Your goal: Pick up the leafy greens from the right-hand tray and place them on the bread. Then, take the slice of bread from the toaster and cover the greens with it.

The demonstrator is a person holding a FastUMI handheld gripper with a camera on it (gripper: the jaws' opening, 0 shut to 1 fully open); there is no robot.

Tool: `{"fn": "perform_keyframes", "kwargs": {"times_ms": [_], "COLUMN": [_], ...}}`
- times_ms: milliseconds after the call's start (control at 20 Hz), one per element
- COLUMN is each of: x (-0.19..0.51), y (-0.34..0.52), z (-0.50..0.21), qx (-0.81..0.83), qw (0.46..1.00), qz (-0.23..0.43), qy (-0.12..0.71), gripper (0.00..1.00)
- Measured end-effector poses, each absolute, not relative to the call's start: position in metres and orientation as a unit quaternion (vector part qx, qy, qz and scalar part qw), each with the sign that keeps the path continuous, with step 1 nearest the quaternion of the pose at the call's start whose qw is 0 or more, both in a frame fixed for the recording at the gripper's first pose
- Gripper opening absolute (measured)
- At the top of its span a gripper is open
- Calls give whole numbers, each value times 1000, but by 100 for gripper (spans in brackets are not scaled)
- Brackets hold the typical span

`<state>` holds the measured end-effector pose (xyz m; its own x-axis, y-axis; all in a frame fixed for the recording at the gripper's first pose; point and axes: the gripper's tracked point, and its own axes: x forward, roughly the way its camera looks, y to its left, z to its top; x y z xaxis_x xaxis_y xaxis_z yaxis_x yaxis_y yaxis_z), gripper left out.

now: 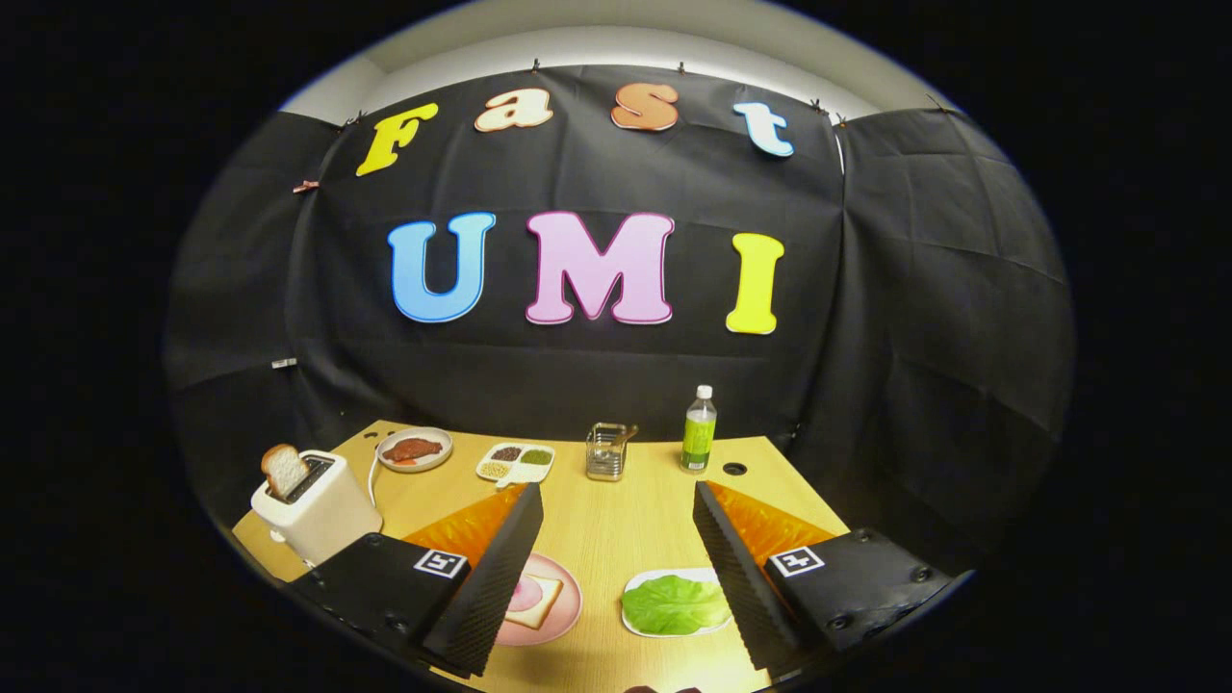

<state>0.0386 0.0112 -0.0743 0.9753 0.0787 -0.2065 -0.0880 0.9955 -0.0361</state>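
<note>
Far left, the toaster (313,515) holds the upright bread slice (284,470): light, crumbly, so pinch its top edge. Near, betw. the fingers, the pink plate (563,616) carries bread (539,599), w/ something pink on it, probably ham. Right of it, the leafy greens (674,604) lie on the white tray (643,581): soft, thin, light; grip a raised fold gently. The gripper (616,577) hangs wide open, holding nothing.
</note>
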Motion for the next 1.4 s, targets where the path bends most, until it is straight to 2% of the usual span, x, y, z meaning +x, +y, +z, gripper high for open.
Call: {"fn": "perform_keyframes", "kwargs": {"times_ms": [800, 1400], "x": [77, 99], "y": [-52, -80], "z": [-246, -354], "qx": [-32, -72], "qw": [952, 921], "qz": [25, 34], "qy": [302, 382], "gripper": [98, 98]}}
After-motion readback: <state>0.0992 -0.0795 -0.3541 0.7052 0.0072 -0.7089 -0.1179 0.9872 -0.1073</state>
